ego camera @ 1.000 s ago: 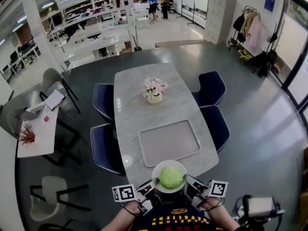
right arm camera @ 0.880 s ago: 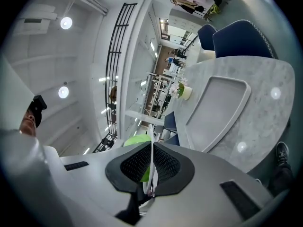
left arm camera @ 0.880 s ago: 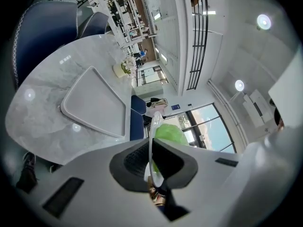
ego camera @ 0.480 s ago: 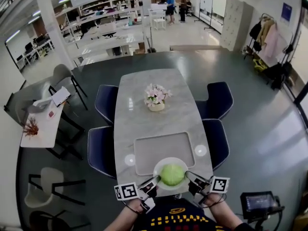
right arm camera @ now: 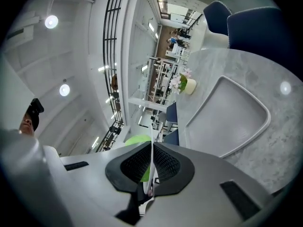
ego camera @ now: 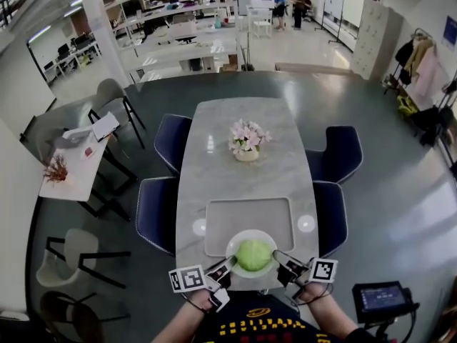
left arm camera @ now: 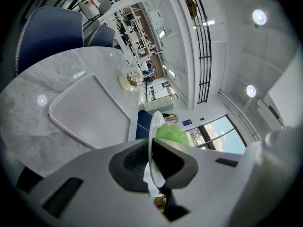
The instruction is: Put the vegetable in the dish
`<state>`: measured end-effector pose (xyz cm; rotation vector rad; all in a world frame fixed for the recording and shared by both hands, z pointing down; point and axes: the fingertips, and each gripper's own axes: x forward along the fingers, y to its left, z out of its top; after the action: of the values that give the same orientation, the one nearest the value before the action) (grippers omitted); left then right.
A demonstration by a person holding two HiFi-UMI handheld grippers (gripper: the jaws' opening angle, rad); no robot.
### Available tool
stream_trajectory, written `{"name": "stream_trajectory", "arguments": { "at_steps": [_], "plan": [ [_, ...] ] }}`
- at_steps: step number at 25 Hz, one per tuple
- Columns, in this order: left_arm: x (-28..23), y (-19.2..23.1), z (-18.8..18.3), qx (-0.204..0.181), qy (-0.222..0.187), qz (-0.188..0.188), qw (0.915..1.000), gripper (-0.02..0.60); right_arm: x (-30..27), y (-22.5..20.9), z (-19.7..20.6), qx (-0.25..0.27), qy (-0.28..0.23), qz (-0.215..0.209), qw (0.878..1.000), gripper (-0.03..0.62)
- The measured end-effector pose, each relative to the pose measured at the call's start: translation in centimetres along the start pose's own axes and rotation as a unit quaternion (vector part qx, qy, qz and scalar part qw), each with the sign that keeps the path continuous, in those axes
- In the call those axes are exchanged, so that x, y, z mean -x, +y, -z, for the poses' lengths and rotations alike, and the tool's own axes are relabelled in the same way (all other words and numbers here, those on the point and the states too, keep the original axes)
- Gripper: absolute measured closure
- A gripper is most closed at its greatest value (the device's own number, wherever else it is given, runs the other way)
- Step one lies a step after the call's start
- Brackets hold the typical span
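Plainly, the task's thing is already where it belongs: the round green cabbage (ego camera: 253,255) sits in the middle of the white round plate (ego camera: 243,235). I have that plate pinched from both sides. My left gripper (ego camera: 224,267) has its fingers clamped on the plate's left rim, and my right gripper (ego camera: 281,261) has its fingers clamped on the right rim. Each gripper view shows the thin rim edge-on between the pads. The plate is at the near end of the pale marble tabletop (ego camera: 235,163), overlapping the near edge of the grey rectangular tray (ego camera: 248,213). I cannot tell whether it rests there or hangs just above.

What worries me is the hold. The rim is thin and smooth, so a slip on either side would tilt the plate. The cabbage is round and nothing holds it, so it would likely roll off. This close to the table's near edge it could fall to the floor. Uneven hands would do the same.

Counted: one cabbage, one plate, one tray, one pot of pink flowers (ego camera: 247,140), four dark blue chairs (ego camera: 157,209), two grippers.
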<state>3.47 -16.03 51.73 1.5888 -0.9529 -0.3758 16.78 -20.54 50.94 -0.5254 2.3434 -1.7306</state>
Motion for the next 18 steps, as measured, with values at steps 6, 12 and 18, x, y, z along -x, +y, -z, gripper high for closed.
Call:
{"name": "stream_trajectory", "arguments": {
  "at_steps": [6,12,18],
  "plan": [
    [-0.4,-0.3,-2.6,0.025,-0.008,0.057,0.998,0.568,-2.7,-1.3,-0.2,0.003,0.003,0.007,1.0,0.577],
    [-1.4,1.6,-5.2,0.004,0.023,0.069,0.9974,0.568,-4.8,-2.0,-1.4,0.013,-0.013,0.023,1.0,0.577],
    [-2.7,4.1,-6.5,0.038,0.058,0.054,0.9961,0.568,-6.0,-3.7,-2.0,0.032,-0.024,0.052,0.998,0.577]
  ]
}}
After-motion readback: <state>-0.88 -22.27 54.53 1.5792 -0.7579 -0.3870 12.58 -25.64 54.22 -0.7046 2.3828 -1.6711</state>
